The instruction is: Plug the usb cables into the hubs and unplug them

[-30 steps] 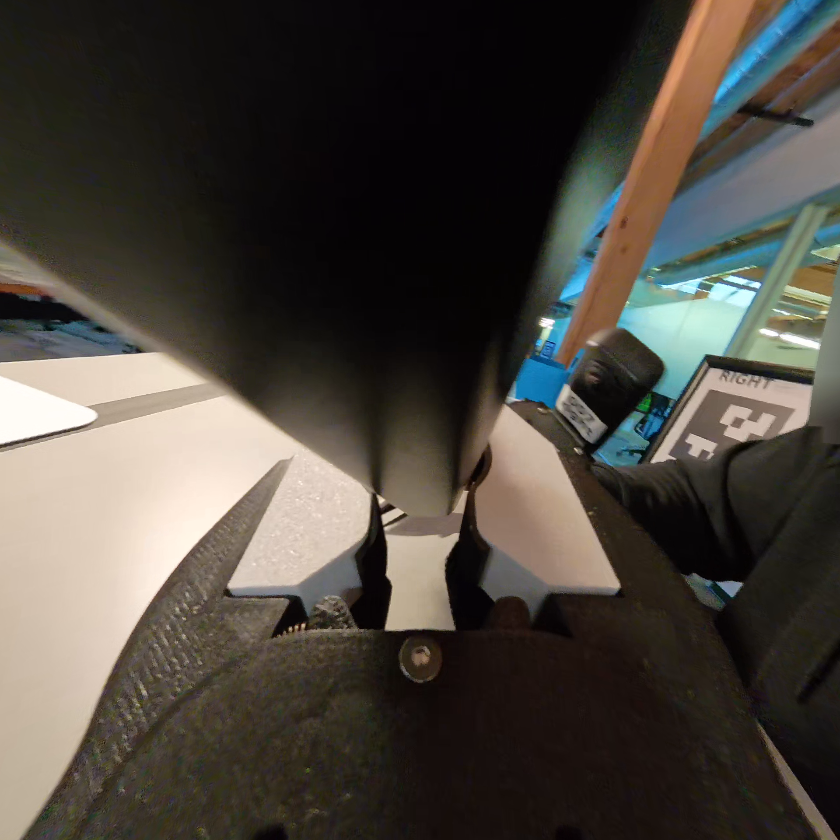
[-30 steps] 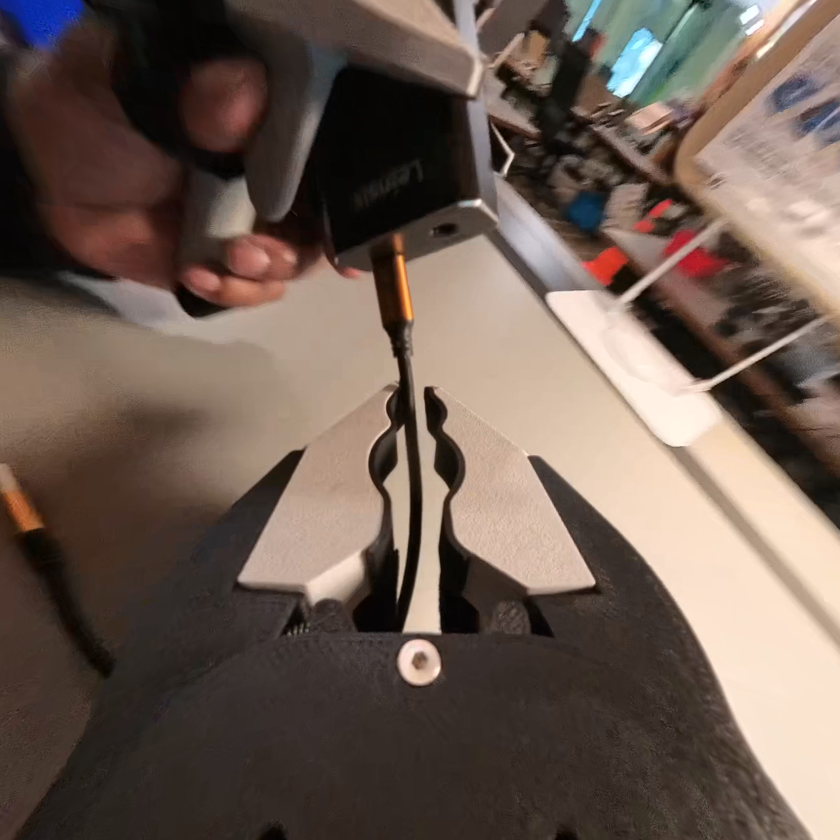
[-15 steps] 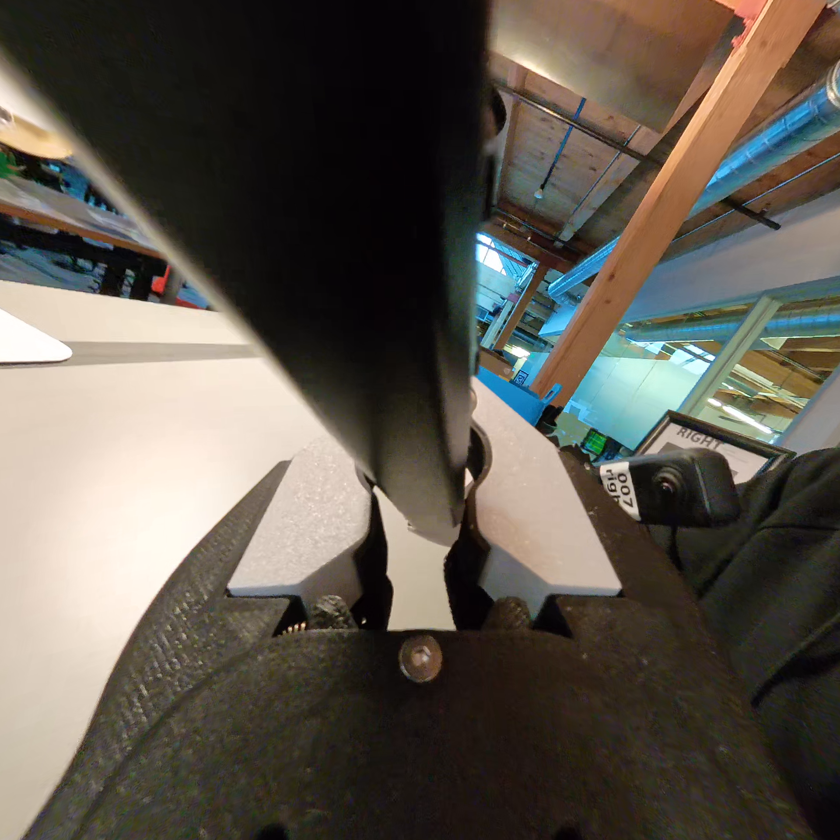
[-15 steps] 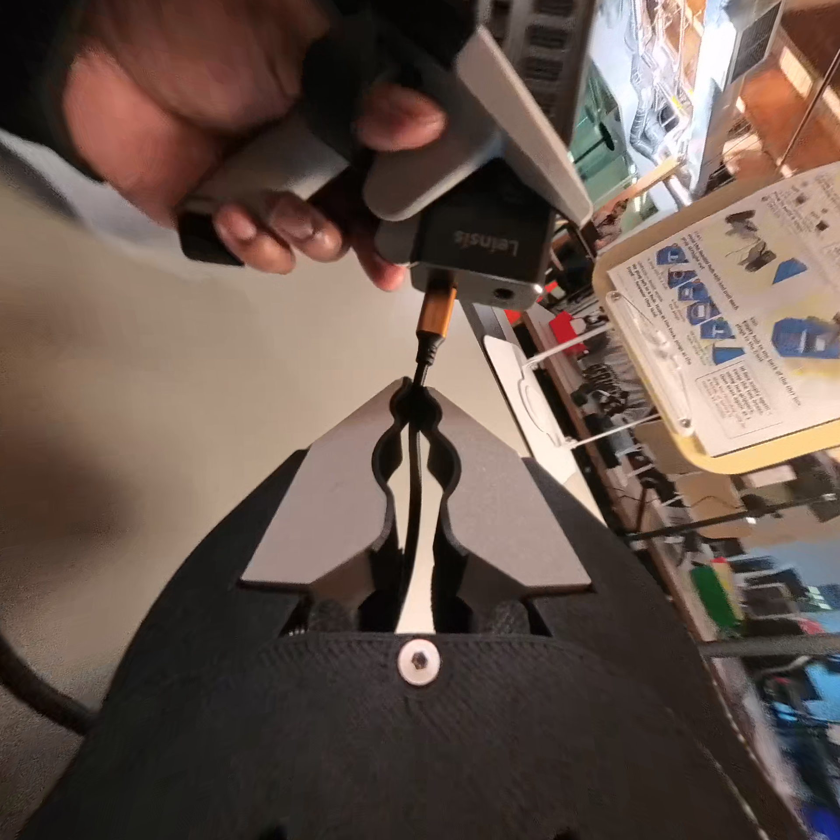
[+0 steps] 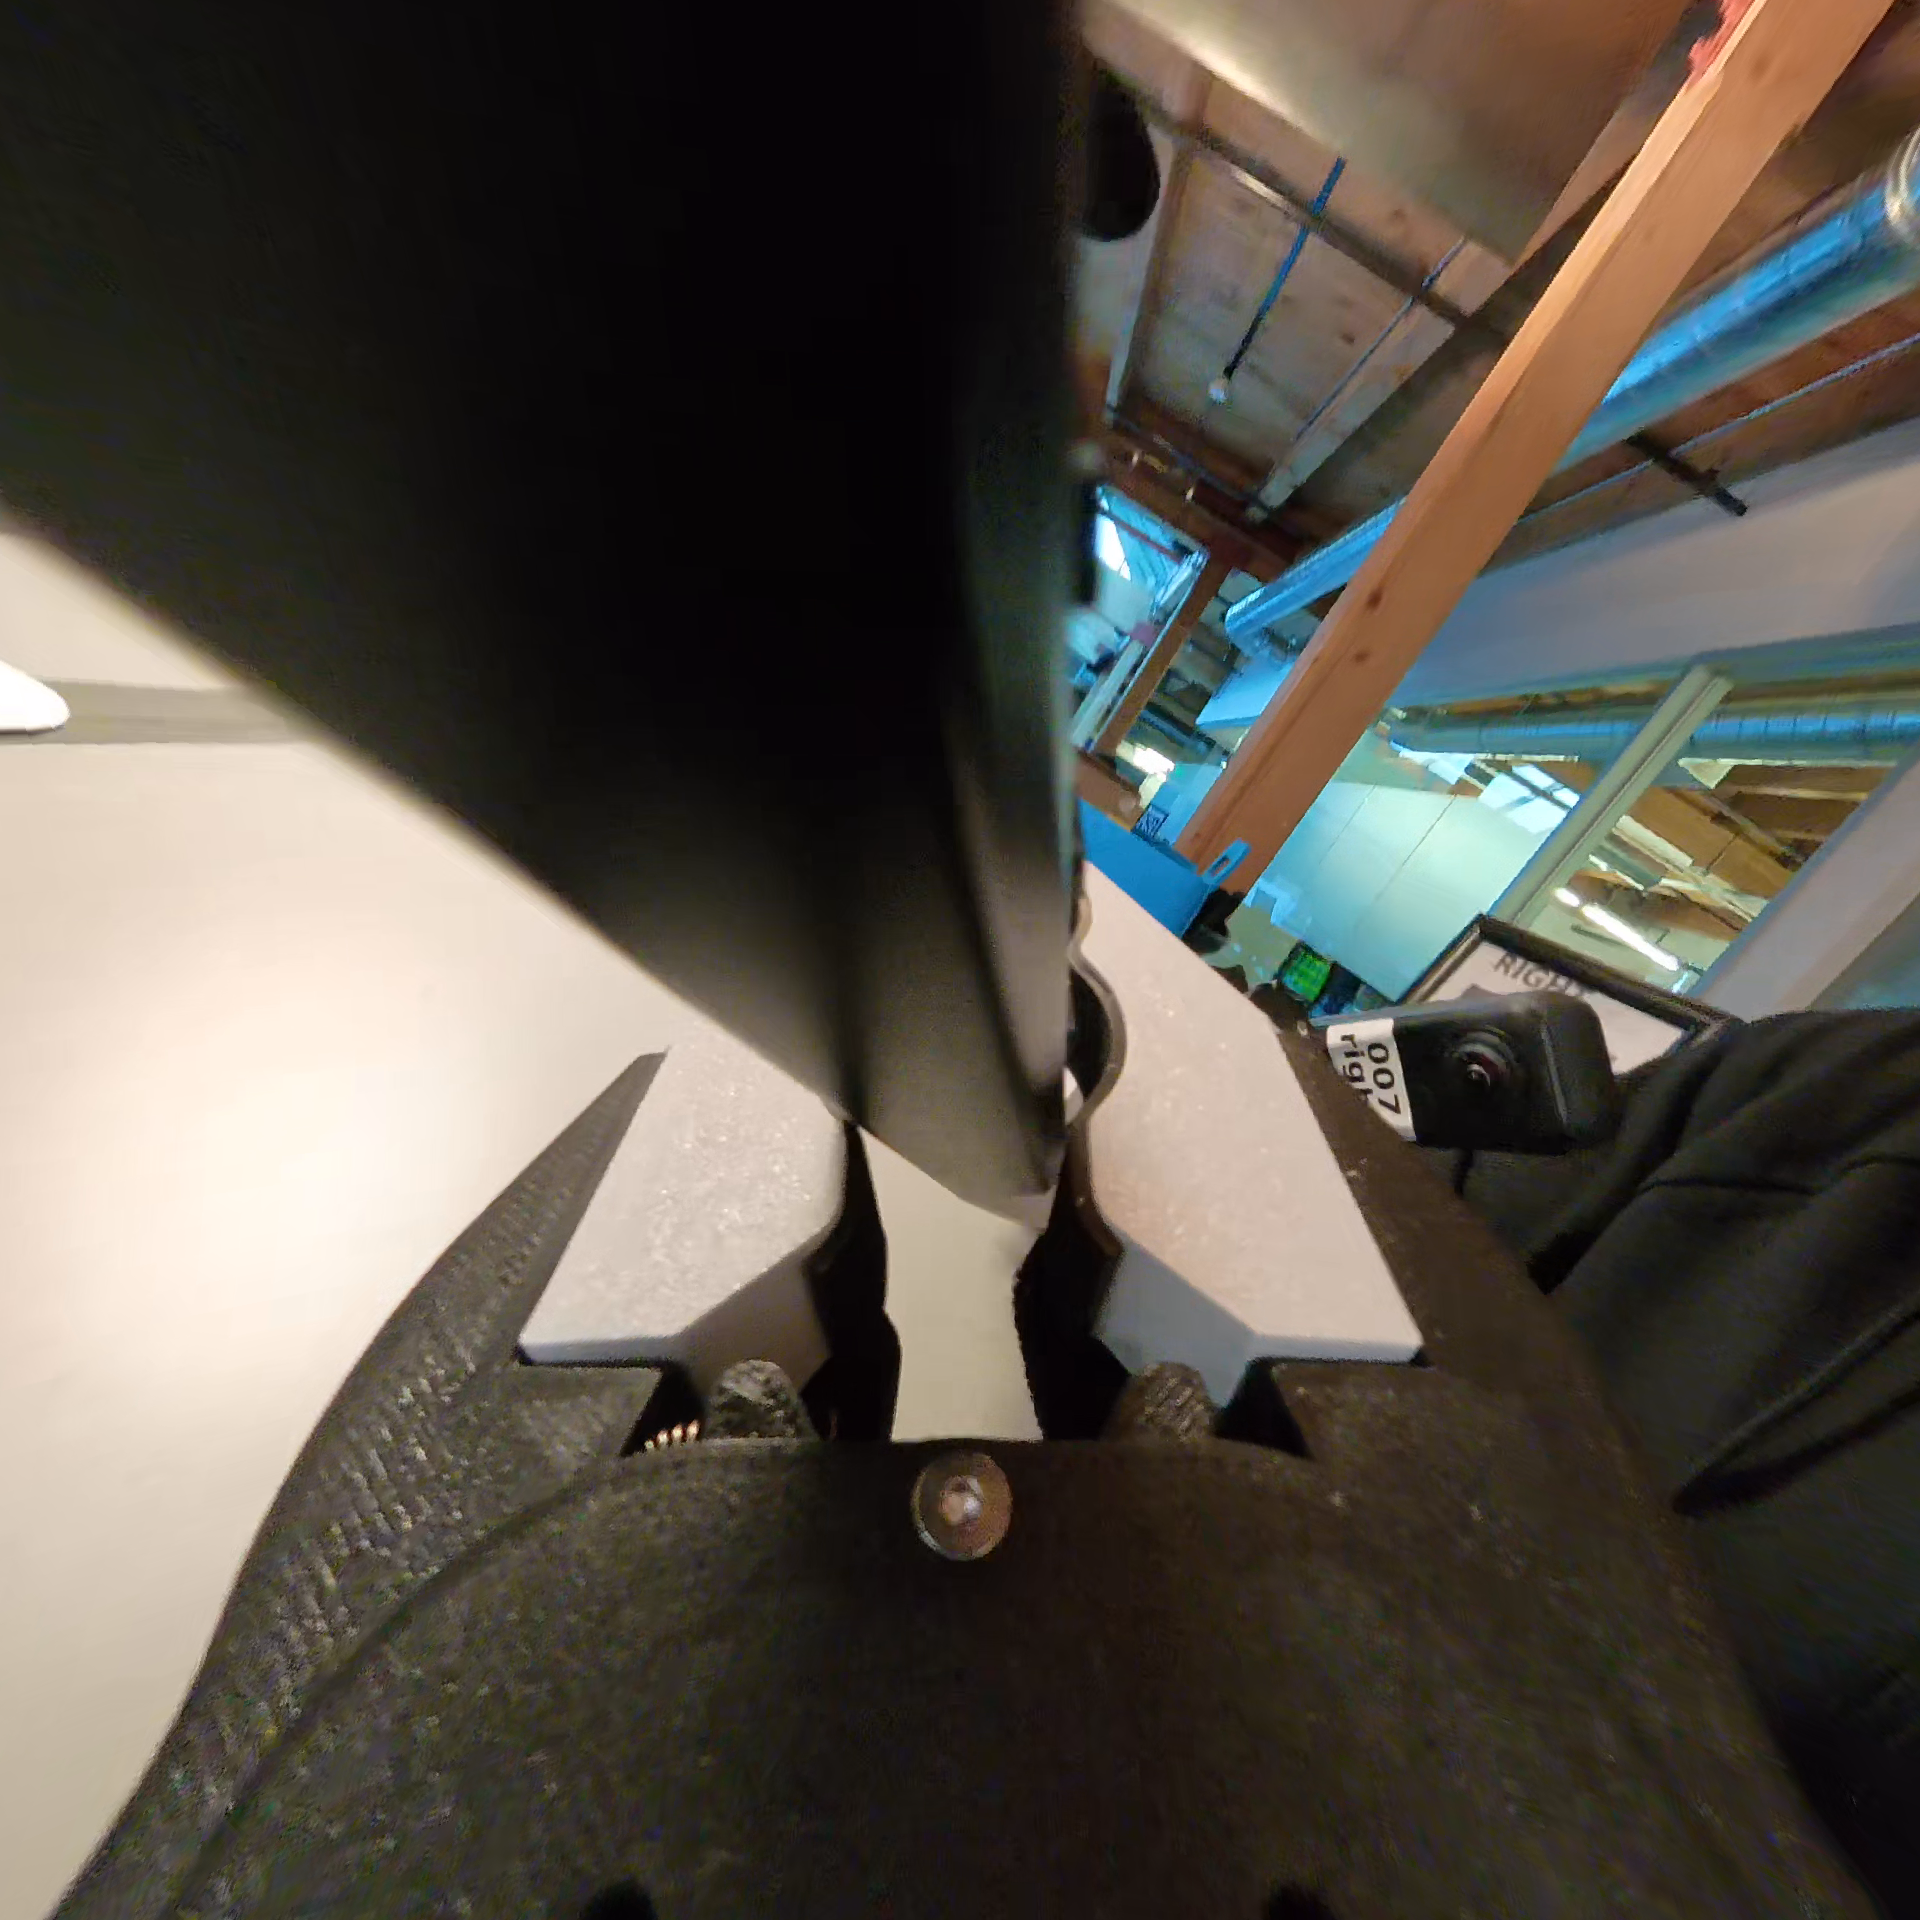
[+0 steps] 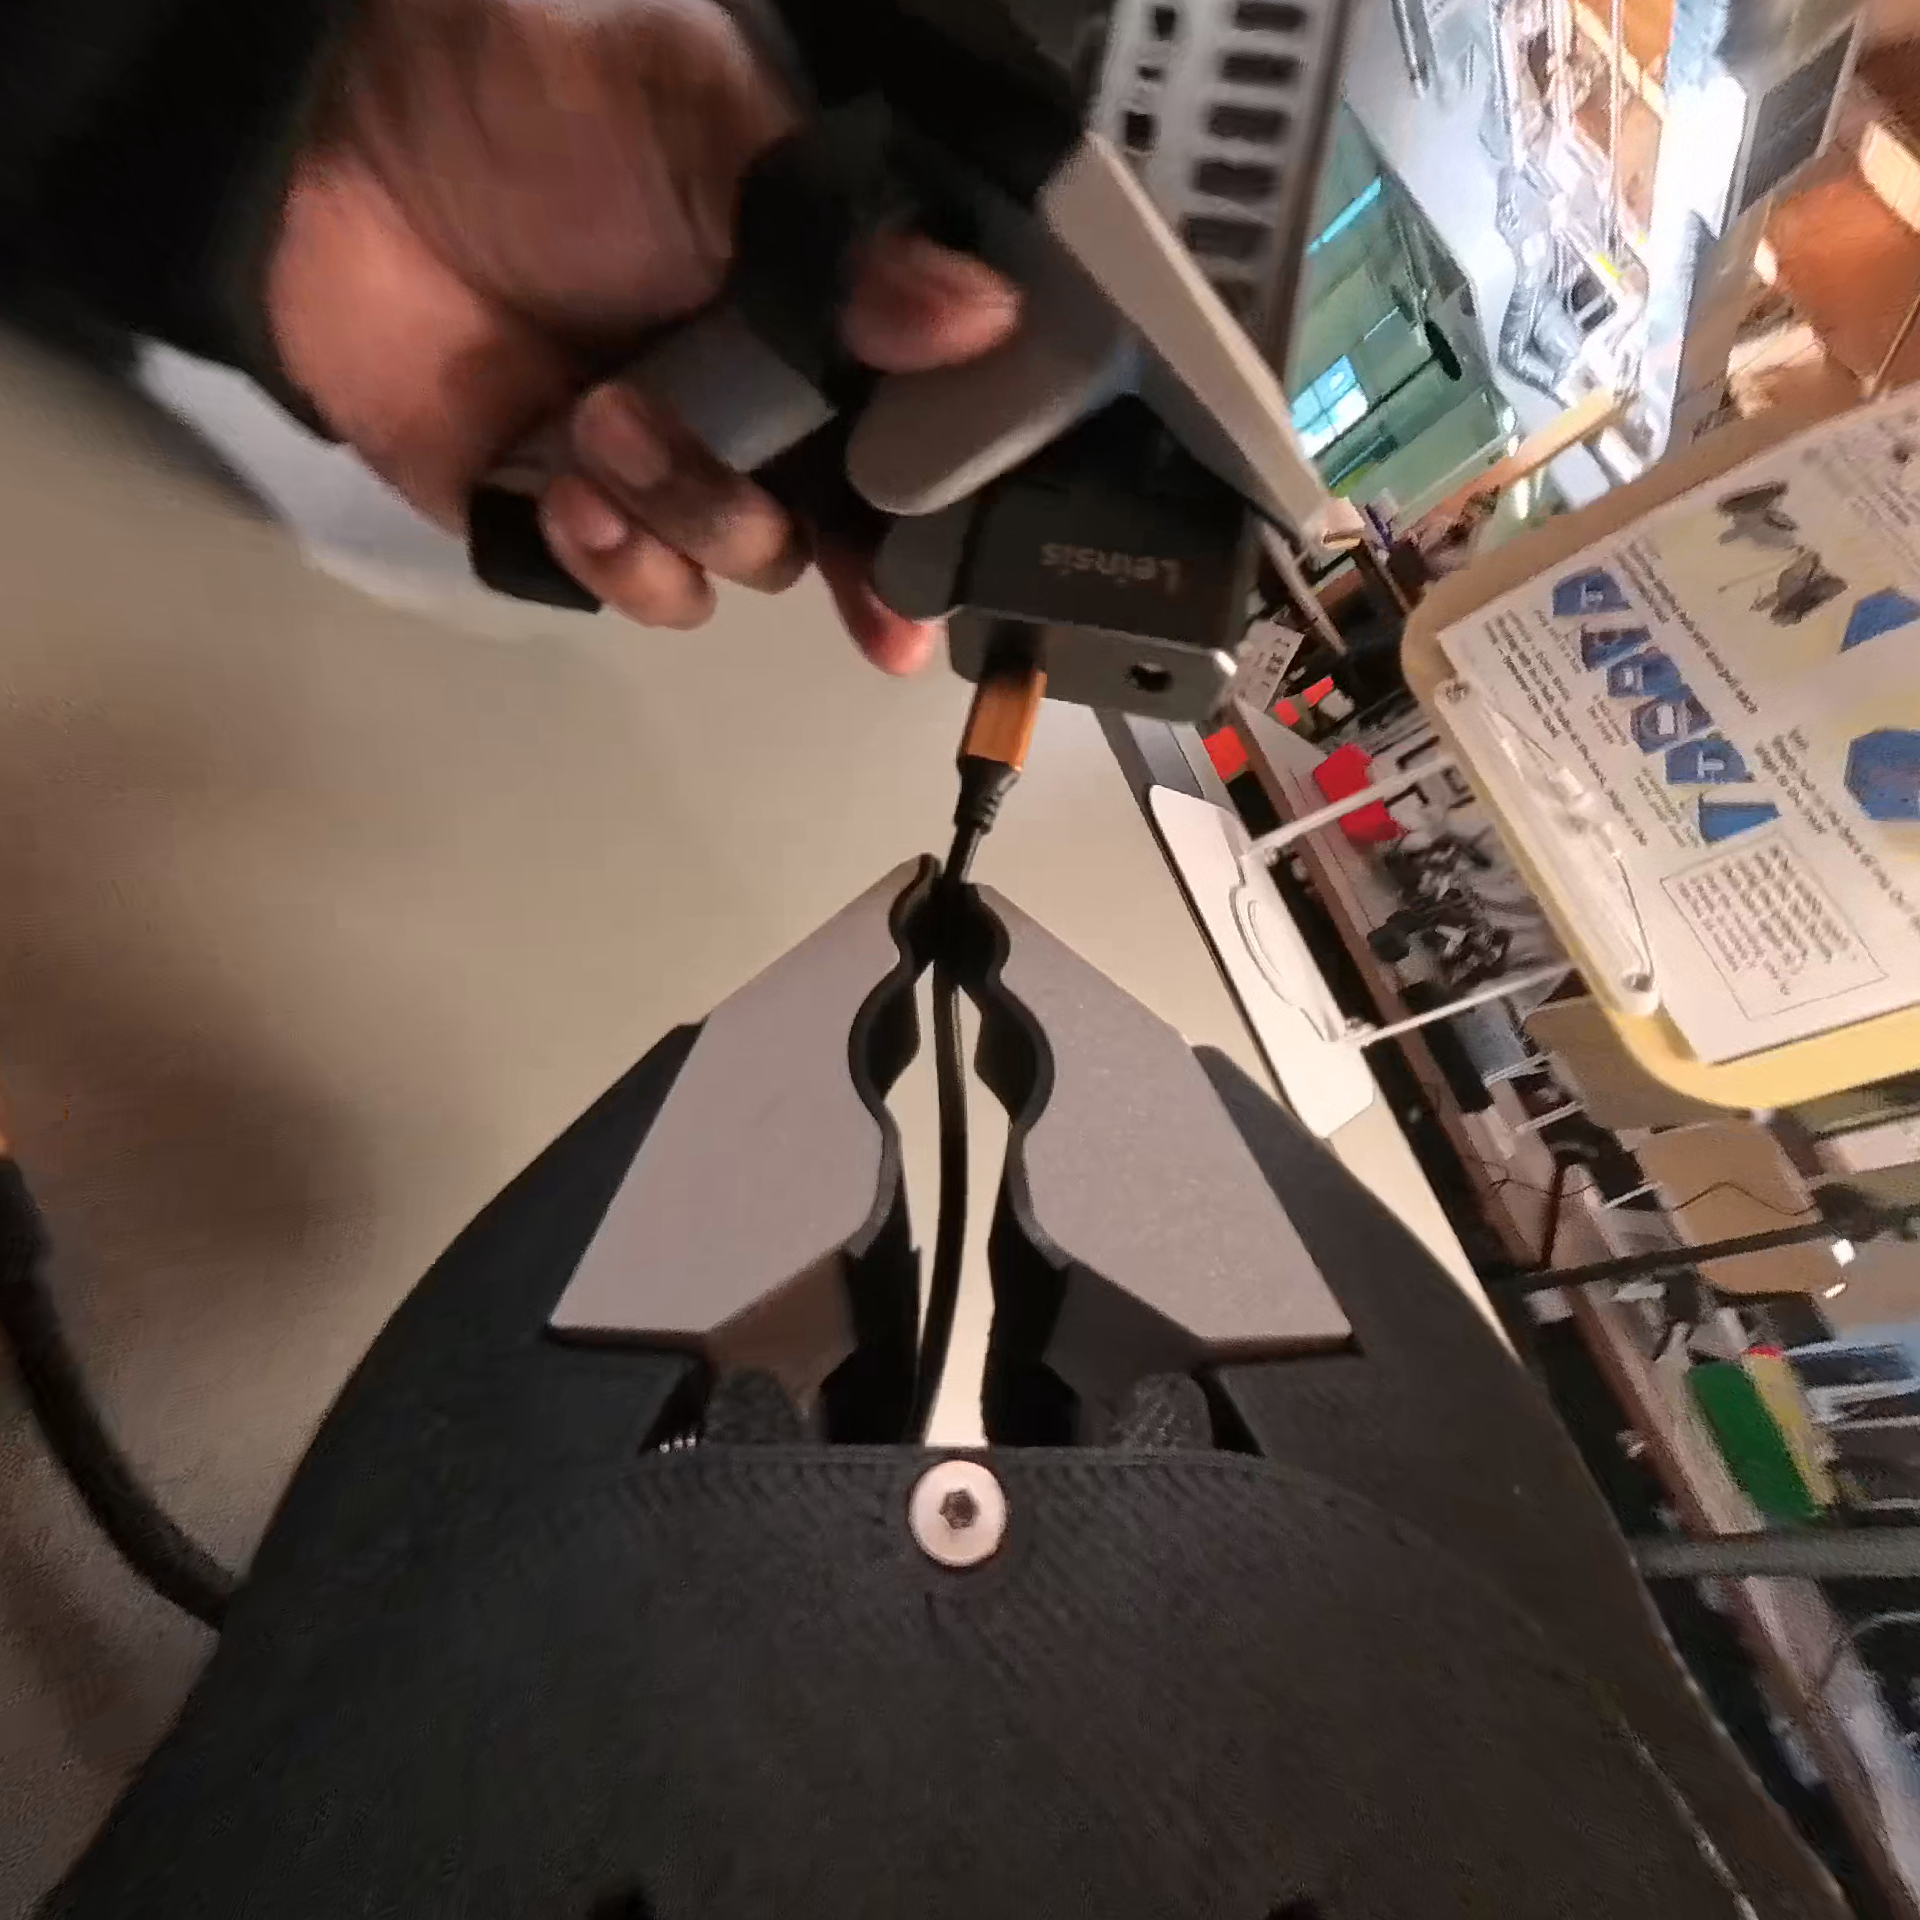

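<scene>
In the left wrist view my left gripper (image 5: 971, 1081) is shut on the black hub (image 5: 623, 468), which fills the upper left of that view. In the right wrist view the same hub (image 6: 1101, 566) sits between the left gripper's grey fingers (image 6: 1174, 343), and a hand (image 6: 499, 312) holds that gripper. An orange USB plug (image 6: 1003, 727) is seated in the hub's end face. My right gripper (image 6: 951, 899) is shut on that plug's thin black cable (image 6: 948, 1143), just behind the plug. Both grippers are above the beige table (image 6: 468, 883).
A thicker black cable (image 6: 73, 1455) lies at the left edge of the right wrist view. A white stand base (image 6: 1247, 935) with a clear holder and an instruction sheet (image 6: 1714, 748) stands at the table's far edge. The right gripper's camera (image 5: 1486, 1070) shows beside my left fingers. About 8 cm separates my left fingertips from my right.
The right jaws went from slightly apart around the cable to shut on it. Both grippers have tilted, turning the hub and plug more upright in view. The plug stays in the hub.
</scene>
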Tool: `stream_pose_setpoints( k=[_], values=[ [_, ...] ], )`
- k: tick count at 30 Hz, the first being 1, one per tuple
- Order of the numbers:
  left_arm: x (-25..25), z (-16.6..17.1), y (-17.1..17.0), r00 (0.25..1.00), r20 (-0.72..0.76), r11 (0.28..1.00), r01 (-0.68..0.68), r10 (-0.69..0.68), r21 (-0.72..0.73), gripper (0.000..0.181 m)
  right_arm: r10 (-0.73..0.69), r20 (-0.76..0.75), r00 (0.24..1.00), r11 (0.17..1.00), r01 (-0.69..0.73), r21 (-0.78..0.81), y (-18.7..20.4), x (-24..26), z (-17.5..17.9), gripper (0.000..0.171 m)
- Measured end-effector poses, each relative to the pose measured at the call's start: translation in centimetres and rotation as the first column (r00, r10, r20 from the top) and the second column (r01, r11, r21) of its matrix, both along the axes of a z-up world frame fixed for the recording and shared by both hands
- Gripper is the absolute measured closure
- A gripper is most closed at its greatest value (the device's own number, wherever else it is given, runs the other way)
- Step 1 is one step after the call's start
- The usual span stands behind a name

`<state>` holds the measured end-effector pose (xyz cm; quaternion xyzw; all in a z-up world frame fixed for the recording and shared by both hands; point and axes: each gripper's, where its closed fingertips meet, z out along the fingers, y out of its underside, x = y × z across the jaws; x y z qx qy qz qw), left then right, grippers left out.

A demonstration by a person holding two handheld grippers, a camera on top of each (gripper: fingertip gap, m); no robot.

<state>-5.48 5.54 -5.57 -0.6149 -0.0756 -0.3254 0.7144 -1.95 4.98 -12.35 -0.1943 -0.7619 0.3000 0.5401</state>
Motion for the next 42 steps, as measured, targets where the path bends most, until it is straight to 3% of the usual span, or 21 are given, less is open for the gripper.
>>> stream_pose_setpoints(
  k=[3,5,7,11,17,22,27,30,32,36,38,39,41,42],
  values=[
    [0.1,-0.7,0.1,0.998,0.053,1.000,0.015,-0.014,-0.011,0.149,0.015,0.001,1.000,0.999,-0.015,0.033,0.9,0.3,-0.1,0.167],
    [-3.6,0.9,-1.3,0.986,0.126,0.991,-0.116,0.107,0.064,0.146,-0.045,0.026,0.999,0.999,0.044,0.030,3.8,0.6,-0.3,0.168],
    [-9.2,2.5,-5.3,0.952,0.185,0.956,-0.267,0.243,0.122,0.148,-0.051,0.045,0.998,0.997,0.049,0.057,6.2,2.1,-1.8,0.168],
    [-13.6,2.4,-9.6,0.911,0.059,0.906,-0.412,0.408,0.092,0.146,-0.073,0.073,0.995,0.996,0.069,0.057,8.9,4.1,-3.5,0.168],
    [-9.0,0.2,-5.5,0.969,-0.041,0.970,-0.244,0.244,0.016,0.152,-0.072,0.298,0.952,0.990,0.104,-0.094,9.6,3.8,-5.3,0.168],
    [-5.8,-2.1,-3.2,0.992,-0.070,0.990,-0.110,0.104,-0.083,0.151,0.007,0.373,0.928,0.964,0.093,-0.248,10.2,4.7,-4.5,0.161],
    [-5.2,-3.6,-2.5,0.992,-0.094,0.982,-0.093,0.078,-0.163,0.151,0.112,0.421,0.900,0.873,0.113,-0.475,11.4,5.9,-2.2,0.136],
    [-5.1,-3.7,-2.6,0.993,-0.094,0.981,-0.092,0.077,-0.168,0.151,0.231,0.525,0.819,0.822,0.124,-0.555,10.0,7.6,-2.9,0.092],
    [-5.1,-3.8,-2.5,0.993,-0.090,0.981,-0.088,0.073,-0.172,0.151,0.225,0.618,0.753,0.877,0.119,-0.465,9.0,8.7,-5.0,0.063],
    [-4.9,-3.9,-2.5,0.993,-0.094,0.980,-0.084,0.068,-0.179,0.151,0.149,0.743,0.652,0.962,0.080,-0.263,7.3,10.2,-8.8,0.027],
    [-4.9,-3.9,-2.4,0.993,-0.098,0.980,-0.088,0.072,-0.181,0.151,0.142,0.747,0.649,0.963,0.083,-0.255,7.0,10.0,-8.6,0.032],
    [-4.9,-3.9,-2.4,0.992,-0.099,0.979,-0.091,0.074,-0.181,0.151,0.140,0.744,0.653,0.963,0.083,-0.255,7.0,9.9,-8.4,0.043],
    [-5.0,-3.9,-2.5,0.992,-0.097,0.978,-0.096,0.079,-0.184,0.151,0.137,0.728,0.672,0.964,0.079,-0.254,7.1,9.8,-7.8,0.086],
    [-5.1,-3.9,-2.5,0.992,-0.095,0.978,-0.099,0.082,-0.186,0.151,0.115,0.720,0.684,0.967,0.090,-0.240,7.4,9.7,-7.6,0.125]
  ],
)
